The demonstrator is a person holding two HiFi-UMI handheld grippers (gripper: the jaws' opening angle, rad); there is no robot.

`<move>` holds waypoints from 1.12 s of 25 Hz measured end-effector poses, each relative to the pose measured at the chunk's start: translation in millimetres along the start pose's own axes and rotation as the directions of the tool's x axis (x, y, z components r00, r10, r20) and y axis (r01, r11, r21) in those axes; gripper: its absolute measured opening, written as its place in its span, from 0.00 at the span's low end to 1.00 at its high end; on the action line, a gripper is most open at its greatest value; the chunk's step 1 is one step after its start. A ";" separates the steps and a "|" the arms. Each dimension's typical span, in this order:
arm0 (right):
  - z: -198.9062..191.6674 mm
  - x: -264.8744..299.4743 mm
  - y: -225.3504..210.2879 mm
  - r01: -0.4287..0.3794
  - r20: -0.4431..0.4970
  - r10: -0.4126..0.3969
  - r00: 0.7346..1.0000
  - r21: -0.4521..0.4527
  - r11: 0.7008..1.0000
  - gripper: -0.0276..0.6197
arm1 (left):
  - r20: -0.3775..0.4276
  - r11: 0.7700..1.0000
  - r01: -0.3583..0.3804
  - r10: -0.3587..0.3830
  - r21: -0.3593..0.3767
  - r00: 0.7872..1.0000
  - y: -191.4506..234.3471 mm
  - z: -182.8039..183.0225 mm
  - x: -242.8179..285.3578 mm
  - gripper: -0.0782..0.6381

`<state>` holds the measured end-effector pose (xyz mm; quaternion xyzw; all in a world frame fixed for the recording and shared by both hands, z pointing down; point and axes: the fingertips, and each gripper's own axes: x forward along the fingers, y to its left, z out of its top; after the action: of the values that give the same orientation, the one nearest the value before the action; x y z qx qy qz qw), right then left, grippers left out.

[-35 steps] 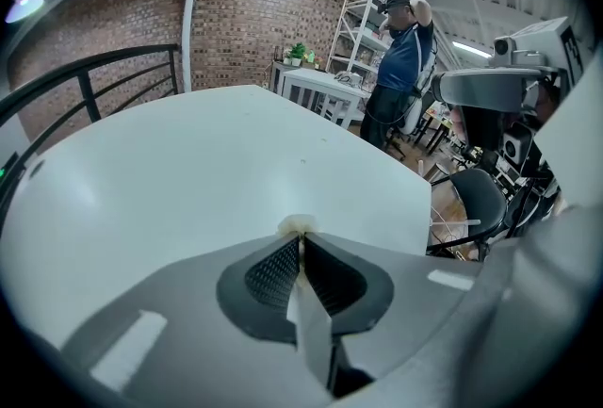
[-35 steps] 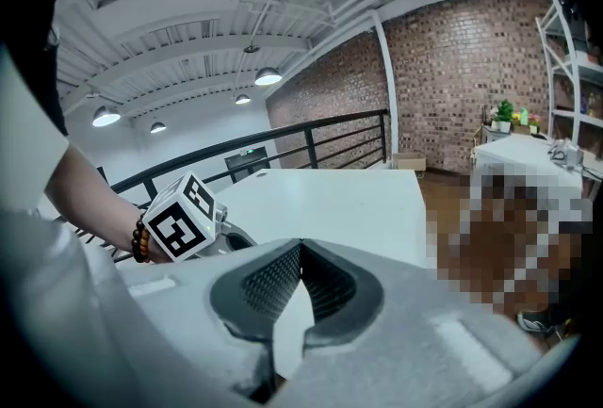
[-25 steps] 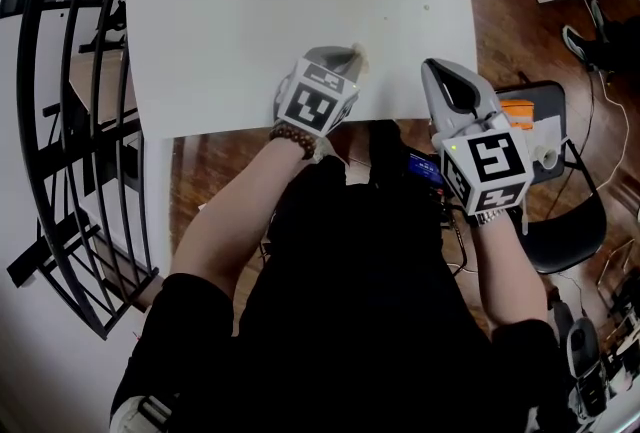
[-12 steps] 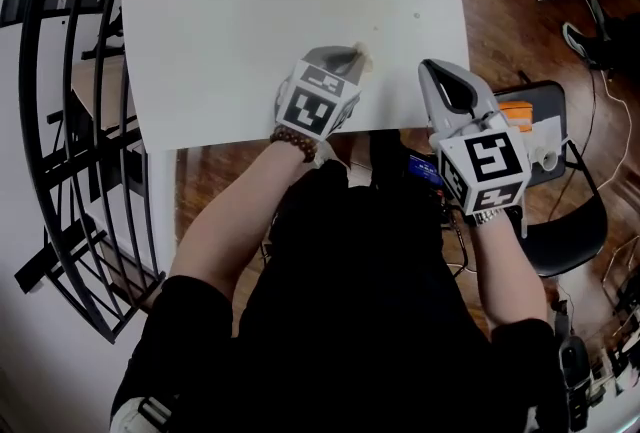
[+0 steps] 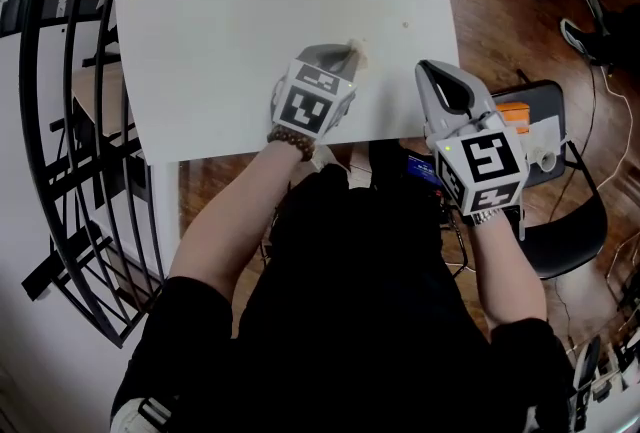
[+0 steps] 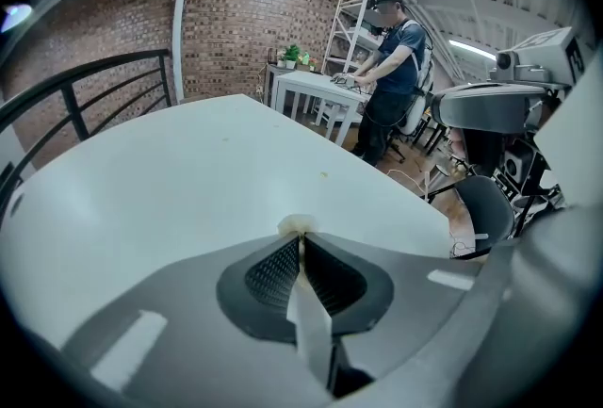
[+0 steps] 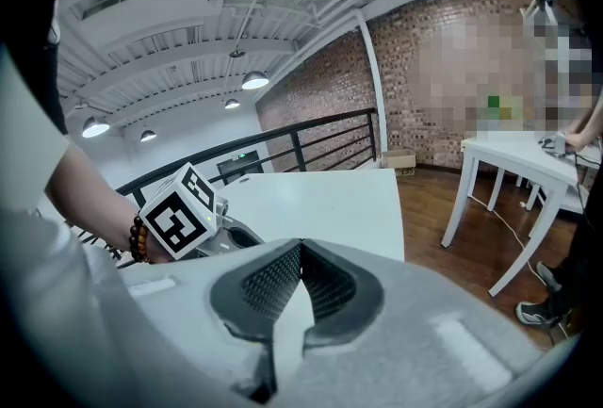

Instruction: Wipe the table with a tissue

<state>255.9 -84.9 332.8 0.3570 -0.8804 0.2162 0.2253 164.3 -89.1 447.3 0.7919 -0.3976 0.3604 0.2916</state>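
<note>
While jaw-pinched, tissue point(image 6: 298, 226) on table point(image 6: 141, 189).

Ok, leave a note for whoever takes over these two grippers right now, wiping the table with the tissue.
Left gripper: jaws shut on the tissue, which seems to touch the white table near its front edge.
Right gripper: jaws shut, nothing in them, held off the table's front right corner.
Done: cannot tell how much has been wiped.
Left: wipe the rest of the top; a few small specks show toward the far right side, and it is unclear whether they are dirt.
</note>
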 end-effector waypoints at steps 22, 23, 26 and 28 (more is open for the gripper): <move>1.4 7.4 -48.9 0.007 -0.008 -0.007 1.000 0.035 0.999 0.03 | -0.021 1.000 -0.003 0.003 -0.004 1.000 4.2 32.8 35.7 0.16; 1.5 6.7 -50.5 0.009 -0.007 -0.009 1.000 0.037 0.999 0.03 | -0.019 1.000 -0.003 0.003 -0.003 1.000 3.7 34.7 35.8 0.16; 1.8 5.3 -54.0 0.014 -0.006 -0.013 1.000 0.043 0.999 0.03 | -0.008 1.000 -0.002 0.002 0.003 1.000 2.2 40.7 35.5 0.15; 1.9 5.7 -55.4 0.015 -0.006 -0.014 1.000 0.046 0.999 0.03 | -0.002 1.000 0.001 -0.001 0.007 1.000 1.2 45.7 36.4 0.16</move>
<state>292.0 -125.1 346.6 0.3679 -0.8719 0.2359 0.2210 194.3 -139.2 450.6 0.7928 -0.3955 0.3624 0.2893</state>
